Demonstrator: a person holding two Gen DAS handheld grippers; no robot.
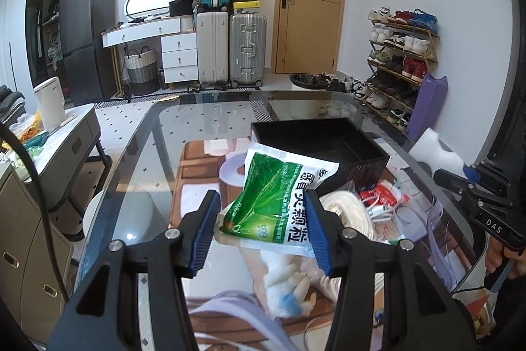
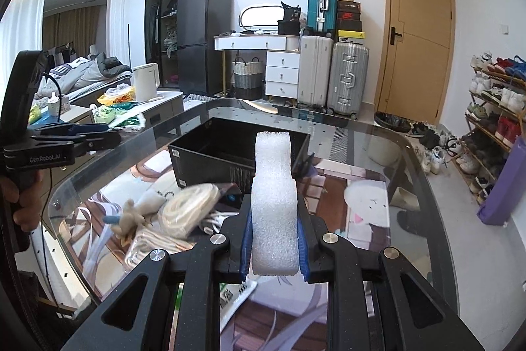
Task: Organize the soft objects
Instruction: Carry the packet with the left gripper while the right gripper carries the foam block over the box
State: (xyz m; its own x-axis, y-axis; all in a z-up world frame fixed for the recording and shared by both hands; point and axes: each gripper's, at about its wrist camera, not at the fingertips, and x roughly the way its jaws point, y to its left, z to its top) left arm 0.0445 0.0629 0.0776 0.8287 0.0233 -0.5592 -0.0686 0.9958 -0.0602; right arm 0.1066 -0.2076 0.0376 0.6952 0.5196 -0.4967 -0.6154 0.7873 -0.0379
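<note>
My left gripper point(image 1: 263, 229) is open, its blue pads on either side of a green and white packet point(image 1: 279, 203) that lies on the pile of soft things on the glass table point(image 1: 157, 153). My right gripper point(image 2: 274, 236) is shut on a white foam block point(image 2: 273, 196) and holds it above the table in front of the black box point(image 2: 230, 153). The foam also shows at the right of the left wrist view point(image 1: 437, 150). A small plush toy point(image 1: 289, 288) and a cream coiled rope point(image 1: 348, 209) lie beside the packet.
The black box point(image 1: 328, 140) stands open behind the pile. A bag with red print point(image 1: 381, 196) lies to the right. The left gripper shows at the left of the right wrist view point(image 2: 75, 137). A side table with a kettle point(image 1: 49, 102) stands to the left.
</note>
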